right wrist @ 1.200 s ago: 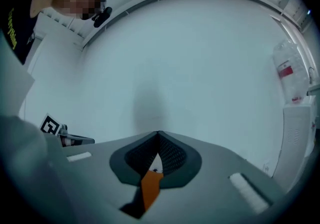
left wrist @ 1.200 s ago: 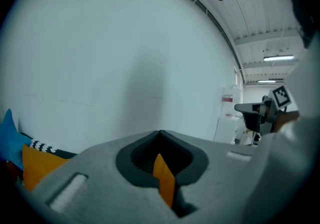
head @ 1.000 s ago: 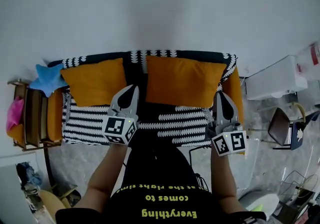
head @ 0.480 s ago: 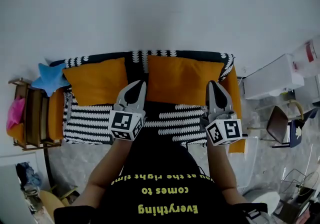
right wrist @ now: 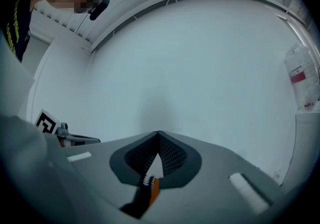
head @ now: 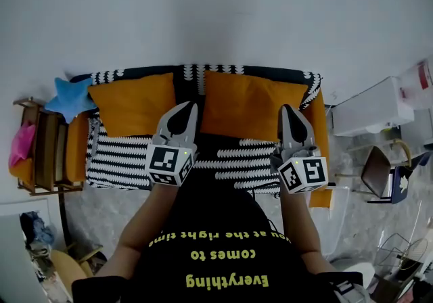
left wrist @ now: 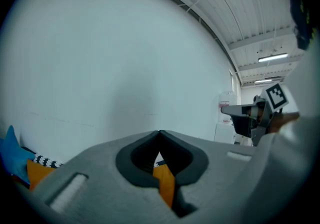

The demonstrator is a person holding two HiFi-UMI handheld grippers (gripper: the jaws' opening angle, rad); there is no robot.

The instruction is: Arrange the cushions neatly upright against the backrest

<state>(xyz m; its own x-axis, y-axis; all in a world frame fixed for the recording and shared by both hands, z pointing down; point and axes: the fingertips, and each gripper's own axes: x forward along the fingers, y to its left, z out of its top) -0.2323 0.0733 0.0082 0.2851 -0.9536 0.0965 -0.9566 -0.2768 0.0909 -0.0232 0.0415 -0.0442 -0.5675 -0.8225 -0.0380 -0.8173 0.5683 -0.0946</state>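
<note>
The shirt [head: 216,273] reads "Everything comes to". Left gripper [head: 185,107] and right gripper [head: 289,110], both closed and empty, have drifted inward before the sofa [head: 118,159] since earlier.

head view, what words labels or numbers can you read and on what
"Everything comes to": yellow print on the black shirt, upside down in the head view.
"at the right tim": the next line there, both ends hidden.
Red label on the white container: too small to read.
Left gripper and right gripper: square marker patterns only, no words.
</note>
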